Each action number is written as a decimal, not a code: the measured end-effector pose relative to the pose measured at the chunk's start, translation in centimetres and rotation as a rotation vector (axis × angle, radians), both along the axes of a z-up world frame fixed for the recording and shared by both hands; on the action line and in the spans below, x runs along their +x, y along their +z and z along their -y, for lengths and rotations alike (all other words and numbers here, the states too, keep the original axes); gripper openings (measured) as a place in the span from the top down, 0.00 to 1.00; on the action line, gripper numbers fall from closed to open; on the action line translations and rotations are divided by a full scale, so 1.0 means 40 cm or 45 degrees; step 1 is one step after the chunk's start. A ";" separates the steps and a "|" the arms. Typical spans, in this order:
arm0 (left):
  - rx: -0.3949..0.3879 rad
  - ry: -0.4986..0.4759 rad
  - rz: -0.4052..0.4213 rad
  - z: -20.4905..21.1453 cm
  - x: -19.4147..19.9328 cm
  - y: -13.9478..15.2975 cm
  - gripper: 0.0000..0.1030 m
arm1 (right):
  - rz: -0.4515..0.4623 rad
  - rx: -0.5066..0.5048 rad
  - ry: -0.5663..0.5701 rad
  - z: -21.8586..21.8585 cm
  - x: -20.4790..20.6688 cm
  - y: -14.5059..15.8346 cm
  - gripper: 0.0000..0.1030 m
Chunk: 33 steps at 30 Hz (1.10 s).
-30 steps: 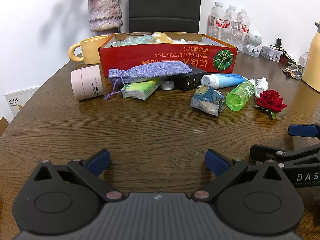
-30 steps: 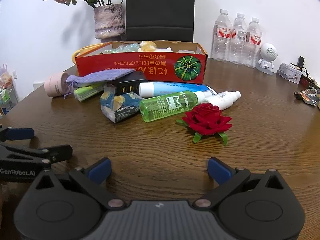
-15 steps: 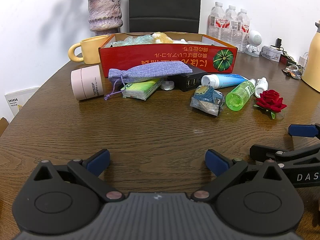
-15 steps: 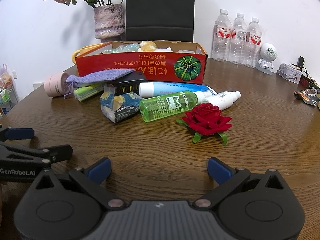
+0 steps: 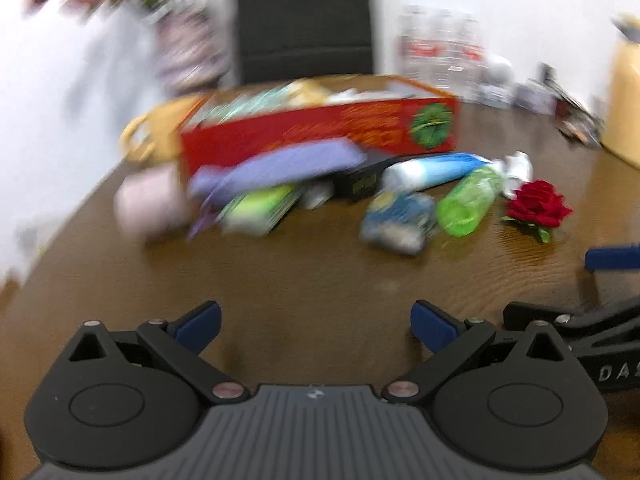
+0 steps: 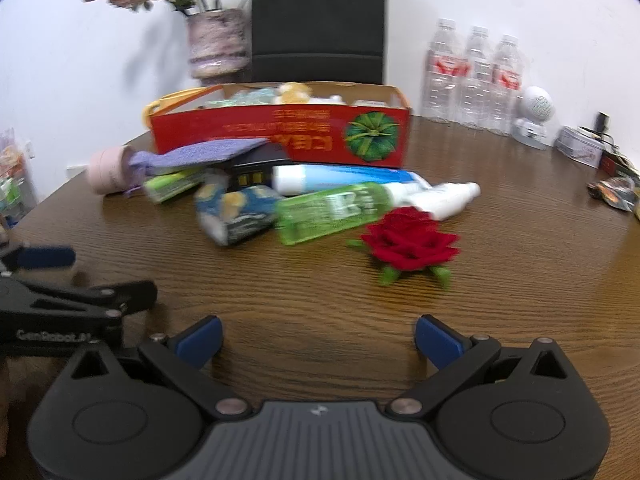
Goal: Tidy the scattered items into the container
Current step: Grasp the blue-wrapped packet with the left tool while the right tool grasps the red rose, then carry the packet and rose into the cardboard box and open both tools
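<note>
A red cardboard box (image 5: 320, 130) (image 6: 280, 132) holding several items stands at the back of the wooden table. In front of it lie a pink jar (image 5: 150, 204), a purple pouch (image 5: 280, 166), a green packet (image 5: 260, 206), a black charger (image 6: 258, 164), a blue snack bag (image 6: 236, 216), a blue-white tube (image 6: 340, 178), a green bottle (image 6: 336, 210), a small white bottle (image 6: 444, 200) and a red rose (image 6: 408, 242). My left gripper (image 5: 316, 324) and right gripper (image 6: 318, 338) are open and empty, low over the near table, well short of the items.
A yellow mug (image 5: 156, 136) and a vase of flowers (image 6: 218, 42) stand left of the box. A black chair (image 6: 318, 20) is behind it. Water bottles (image 6: 476, 76), a white robot figure (image 6: 534, 120) and small clutter (image 6: 580, 150) sit at the back right.
Both views are now motion-blurred. Both grippers have lifted and shifted slightly; the items sit lower in the views. Both jaws stay open and empty.
</note>
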<state>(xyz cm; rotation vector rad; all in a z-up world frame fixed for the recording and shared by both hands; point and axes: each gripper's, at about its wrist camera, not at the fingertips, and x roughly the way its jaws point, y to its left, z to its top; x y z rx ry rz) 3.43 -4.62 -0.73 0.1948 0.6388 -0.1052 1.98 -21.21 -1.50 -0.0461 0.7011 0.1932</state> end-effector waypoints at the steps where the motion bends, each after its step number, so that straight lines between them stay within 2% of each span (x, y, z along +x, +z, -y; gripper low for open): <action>1: 0.032 -0.043 -0.007 0.014 0.024 0.001 0.00 | -0.005 -0.002 -0.021 0.011 0.008 0.001 0.00; 4: -0.010 -0.111 -0.089 0.042 0.100 0.013 0.00 | -0.025 -0.018 -0.062 0.046 0.041 0.007 0.03; 8: -0.054 -0.167 -0.095 0.064 0.161 0.015 0.00 | -0.043 -0.014 -0.064 0.080 0.091 0.010 0.08; 9: -0.052 -0.160 -0.102 0.064 0.170 0.012 0.04 | -0.042 -0.019 -0.062 0.084 0.104 0.011 0.09; 10: -0.050 -0.153 -0.109 0.064 0.179 0.009 0.13 | -0.042 -0.024 -0.059 0.088 0.117 0.012 0.11; 11: -0.085 -0.160 -0.119 0.057 0.183 0.008 0.19 | -0.043 -0.026 -0.054 0.092 0.129 0.013 0.13; 12: -0.137 -0.173 -0.133 0.046 0.181 0.008 0.28 | -0.042 -0.025 -0.047 0.094 0.140 0.012 0.14; 13: -0.168 -0.176 -0.135 0.039 0.176 0.009 0.33 | -0.039 -0.021 -0.037 0.095 0.149 0.012 0.16; 17: -0.153 -0.167 -0.076 0.039 0.148 0.005 0.50 | -0.003 -0.004 -0.001 0.097 0.171 0.008 0.24; 18: -0.155 -0.170 -0.062 0.043 0.141 0.004 0.57 | 0.007 0.000 0.005 0.098 0.171 0.007 0.26; 19: -0.156 -0.170 -0.058 0.046 0.134 0.005 0.66 | 0.015 0.004 0.009 0.098 0.169 0.008 0.31; 20: -0.157 -0.170 -0.059 0.048 0.126 0.007 0.70 | 0.024 0.007 0.014 0.099 0.166 0.008 0.38; 21: -0.157 -0.169 -0.060 0.051 0.118 0.009 0.72 | 0.028 0.009 0.020 0.099 0.162 0.009 0.42; 26: -0.254 -0.086 -0.148 0.023 0.027 0.029 0.73 | 0.039 -0.016 0.052 0.093 0.109 0.017 0.43; 27: -0.281 -0.078 -0.158 0.015 0.001 0.034 0.64 | 0.039 -0.010 0.069 0.092 0.089 0.019 0.43; 28: -0.300 -0.078 -0.146 0.009 -0.027 0.039 0.43 | 0.039 0.005 0.090 0.092 0.069 0.022 0.42; 30: -0.275 -0.098 -0.077 0.010 -0.061 0.045 0.15 | 0.038 0.043 0.130 0.092 0.033 0.029 0.37; 31: -0.234 -0.123 -0.033 0.016 -0.073 0.046 0.14 | 0.033 0.065 0.136 0.095 0.026 0.031 0.29; 33: -0.156 -0.130 -0.039 0.029 -0.062 0.037 0.14 | 0.022 0.092 0.135 0.099 0.021 0.034 0.27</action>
